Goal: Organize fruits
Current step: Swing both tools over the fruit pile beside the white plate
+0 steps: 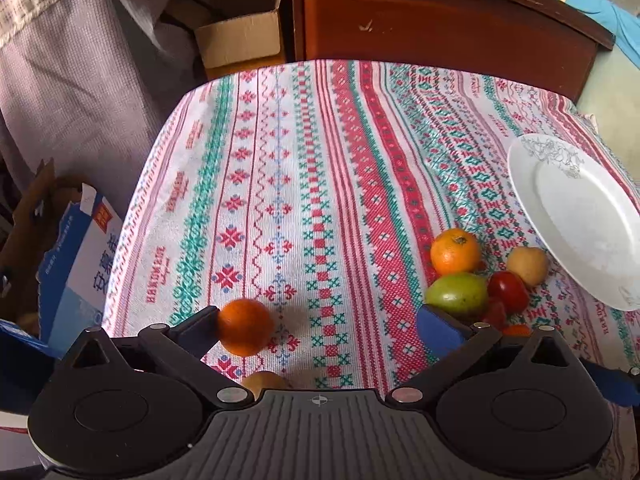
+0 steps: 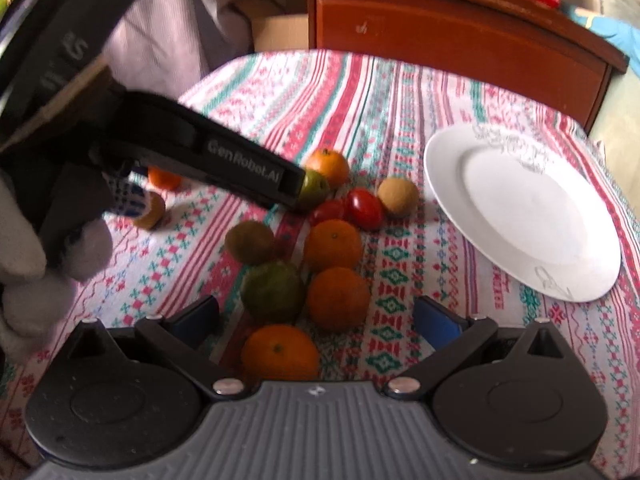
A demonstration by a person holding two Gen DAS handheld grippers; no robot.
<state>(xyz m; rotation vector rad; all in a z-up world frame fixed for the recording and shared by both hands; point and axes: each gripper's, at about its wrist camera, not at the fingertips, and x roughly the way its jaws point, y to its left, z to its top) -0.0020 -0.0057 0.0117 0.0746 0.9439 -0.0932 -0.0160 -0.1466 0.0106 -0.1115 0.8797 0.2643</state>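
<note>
Several fruits lie on the patterned tablecloth point(image 1: 304, 168). In the left wrist view an orange point(image 1: 245, 327) sits by the left finger of my open left gripper point(image 1: 320, 330); another orange point(image 1: 455, 251), a green fruit point(image 1: 457, 294), a red tomato point(image 1: 507, 291) and a tan fruit point(image 1: 528, 265) cluster right of it. In the right wrist view my open right gripper point(image 2: 316, 320) hovers over oranges point(image 2: 338, 298), point(image 2: 280, 352), point(image 2: 333, 244) and a green citrus point(image 2: 273, 291). The left gripper's body point(image 2: 216, 160) reaches in from the left. A white plate point(image 2: 520, 212) is empty.
A brown kiwi-like fruit point(image 2: 249, 241), tomatoes point(image 2: 364, 208) and a tan fruit point(image 2: 398, 196) lie near the plate. A wooden cabinet point(image 1: 440, 24) stands behind the table. Cardboard boxes point(image 1: 240, 40) and a blue carton point(image 1: 80, 256) sit at the left, off the table edge.
</note>
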